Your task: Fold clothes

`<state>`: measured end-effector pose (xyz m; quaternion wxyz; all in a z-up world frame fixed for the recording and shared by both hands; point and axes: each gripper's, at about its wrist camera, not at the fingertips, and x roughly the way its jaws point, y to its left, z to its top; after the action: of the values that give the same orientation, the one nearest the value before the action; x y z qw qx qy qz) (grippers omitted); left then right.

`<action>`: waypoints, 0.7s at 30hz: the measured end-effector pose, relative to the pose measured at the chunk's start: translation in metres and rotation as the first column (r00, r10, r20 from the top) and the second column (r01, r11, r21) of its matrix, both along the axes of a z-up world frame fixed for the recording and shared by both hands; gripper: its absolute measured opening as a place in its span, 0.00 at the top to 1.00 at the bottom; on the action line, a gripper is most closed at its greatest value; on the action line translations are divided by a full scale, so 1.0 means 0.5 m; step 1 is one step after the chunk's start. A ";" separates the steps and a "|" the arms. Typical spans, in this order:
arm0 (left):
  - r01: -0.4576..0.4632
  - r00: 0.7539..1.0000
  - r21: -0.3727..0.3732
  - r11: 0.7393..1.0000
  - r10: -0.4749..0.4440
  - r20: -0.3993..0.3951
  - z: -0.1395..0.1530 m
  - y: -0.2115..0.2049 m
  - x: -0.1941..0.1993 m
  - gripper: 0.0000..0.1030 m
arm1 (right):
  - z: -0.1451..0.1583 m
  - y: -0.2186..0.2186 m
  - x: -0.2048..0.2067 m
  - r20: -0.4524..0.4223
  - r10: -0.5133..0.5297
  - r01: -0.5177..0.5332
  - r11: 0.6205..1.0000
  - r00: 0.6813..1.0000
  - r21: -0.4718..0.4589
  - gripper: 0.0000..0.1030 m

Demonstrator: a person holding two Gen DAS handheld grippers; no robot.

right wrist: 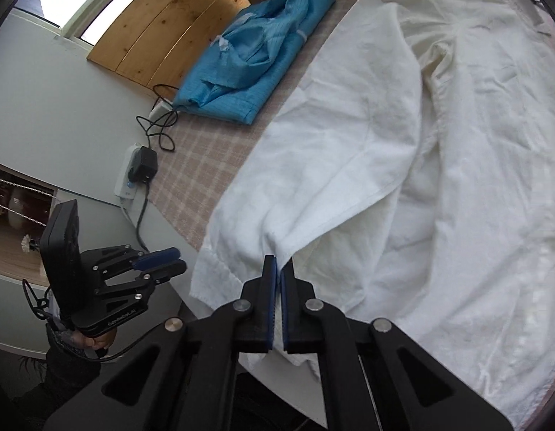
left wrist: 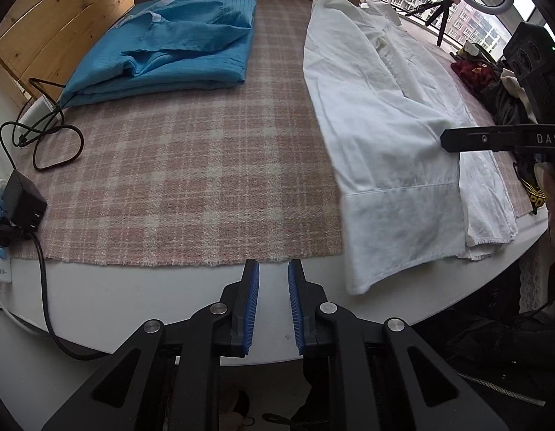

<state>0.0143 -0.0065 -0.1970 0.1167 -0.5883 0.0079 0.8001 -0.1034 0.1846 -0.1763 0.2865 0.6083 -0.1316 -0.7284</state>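
A white shirt (left wrist: 385, 143) lies lengthwise on the right side of the plaid cloth, one sleeve folded over its front. My right gripper (right wrist: 279, 269) is shut on a fold of the white shirt (right wrist: 349, 125) near its hem at the table's near edge. In the left wrist view the right gripper (left wrist: 444, 140) reaches in from the right over the sleeve. My left gripper (left wrist: 274, 269) is open and empty above the white table edge, left of the shirt's cuff. A folded blue shirt (left wrist: 177, 43) rests at the back left.
A pink plaid cloth (left wrist: 187, 179) covers the white table (left wrist: 134, 298). A power strip with a black adapter (left wrist: 22, 201) and looped cables (left wrist: 55, 143) sit at the left edge. Dark clothes (left wrist: 493, 82) are piled at the far right, by a tripod (left wrist: 442, 18).
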 end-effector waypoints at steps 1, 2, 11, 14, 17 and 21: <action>0.004 1.000 0.008 1.000 -0.004 0.002 0.002 0.005 0.002 0.85 | -0.005 0.005 -0.002 0.005 -0.002 0.002 1.000 1.000 0.005 0.98; 0.007 1.000 0.015 1.000 -0.007 0.004 0.003 0.010 0.005 0.85 | -0.011 0.009 -0.003 0.009 -0.004 0.004 1.000 1.000 0.010 0.98; -0.006 1.000 0.140 0.990 0.006 0.000 0.083 0.053 0.029 0.70 | -0.059 0.051 -0.019 0.050 -0.025 0.023 0.998 0.998 0.058 0.98; 0.019 1.000 0.117 0.993 -0.020 0.009 0.078 0.077 0.022 0.66 | -0.047 0.053 -0.022 0.037 -0.019 0.017 0.999 0.999 0.050 0.98; 0.051 0.998 0.067 0.996 -0.053 0.026 0.061 0.104 0.008 0.67 | -0.030 0.053 -0.025 0.019 -0.010 0.010 0.999 1.000 0.039 0.98; 0.093 0.994 0.005 0.996 -0.094 0.052 0.044 0.137 -0.012 0.98 | -0.007 0.053 -0.028 -0.005 0.001 -0.001 1.000 1.000 0.023 0.98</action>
<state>0.0084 0.0621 -0.1752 0.1551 -0.6077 0.0311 0.7783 -0.1174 0.2109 -0.1796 0.2801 0.6097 -0.1220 -0.7314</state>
